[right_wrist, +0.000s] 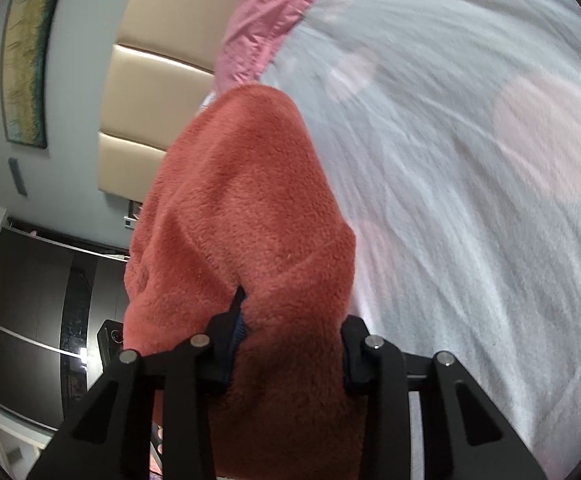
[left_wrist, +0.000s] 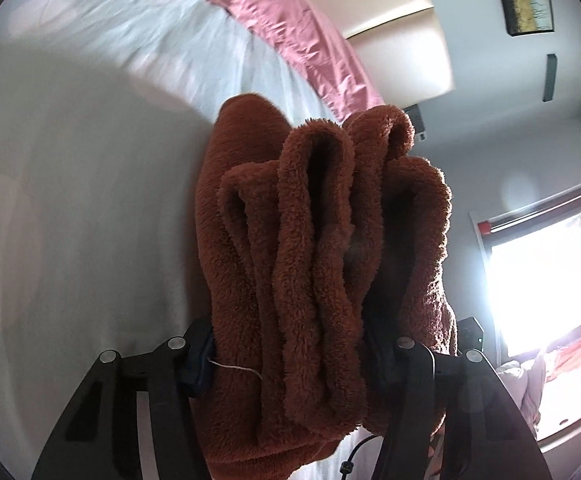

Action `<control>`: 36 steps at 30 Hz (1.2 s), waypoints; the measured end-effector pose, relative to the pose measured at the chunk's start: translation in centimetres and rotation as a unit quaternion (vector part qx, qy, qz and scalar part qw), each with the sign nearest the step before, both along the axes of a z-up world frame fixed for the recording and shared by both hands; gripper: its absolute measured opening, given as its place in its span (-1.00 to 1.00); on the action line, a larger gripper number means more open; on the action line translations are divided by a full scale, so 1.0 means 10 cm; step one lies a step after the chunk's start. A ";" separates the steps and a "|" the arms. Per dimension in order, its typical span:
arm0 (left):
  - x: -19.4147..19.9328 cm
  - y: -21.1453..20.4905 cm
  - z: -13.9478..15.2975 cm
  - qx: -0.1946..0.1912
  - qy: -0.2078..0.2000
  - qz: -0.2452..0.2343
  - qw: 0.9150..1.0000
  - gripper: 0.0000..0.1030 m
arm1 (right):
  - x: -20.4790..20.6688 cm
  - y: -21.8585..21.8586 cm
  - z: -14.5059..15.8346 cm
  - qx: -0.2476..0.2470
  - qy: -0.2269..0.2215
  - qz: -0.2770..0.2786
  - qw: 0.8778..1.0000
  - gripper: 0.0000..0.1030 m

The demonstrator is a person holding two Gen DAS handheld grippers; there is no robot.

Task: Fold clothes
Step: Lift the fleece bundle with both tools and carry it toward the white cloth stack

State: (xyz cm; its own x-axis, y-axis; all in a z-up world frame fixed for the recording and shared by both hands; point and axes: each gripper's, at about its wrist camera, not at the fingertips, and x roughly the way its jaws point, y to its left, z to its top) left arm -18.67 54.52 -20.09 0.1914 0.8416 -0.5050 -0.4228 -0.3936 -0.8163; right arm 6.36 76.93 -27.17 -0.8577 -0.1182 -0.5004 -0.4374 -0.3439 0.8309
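A rust-orange fleece garment is bunched in thick folds between the jaws of my left gripper, which is shut on it and holds it above the bed. In the right wrist view the same fleece garment drapes forward over my right gripper, which is also shut on it. The fingertips of both grippers are mostly hidden by the fabric.
A white bedsheet with pale pink dots lies below, with a pink sheet band near the cream padded headboard. A bright window is at the right; a dark wardrobe and a wall picture are at the left.
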 end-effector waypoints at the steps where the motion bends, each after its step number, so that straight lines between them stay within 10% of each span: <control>1: 0.01 -0.01 0.05 0.005 0.003 0.000 1.000 0.12 | 0.01 -0.02 0.04 0.006 0.007 0.001 1.000 -0.34; 15: 0.81 -0.23 1.18 0.042 0.053 -0.024 0.997 0.13 | 0.74 -0.30 0.87 0.029 0.095 0.000 0.995 -0.34; 24: 1.92 0.02 1.83 0.081 0.062 -0.078 0.992 0.13 | 2.26 -0.58 1.53 0.061 0.104 -0.037 0.992 -0.34; 36: 3.74 0.75 1.88 0.070 0.006 -0.215 0.974 0.13 | 4.26 -0.49 2.13 0.101 0.015 -0.080 0.992 -0.34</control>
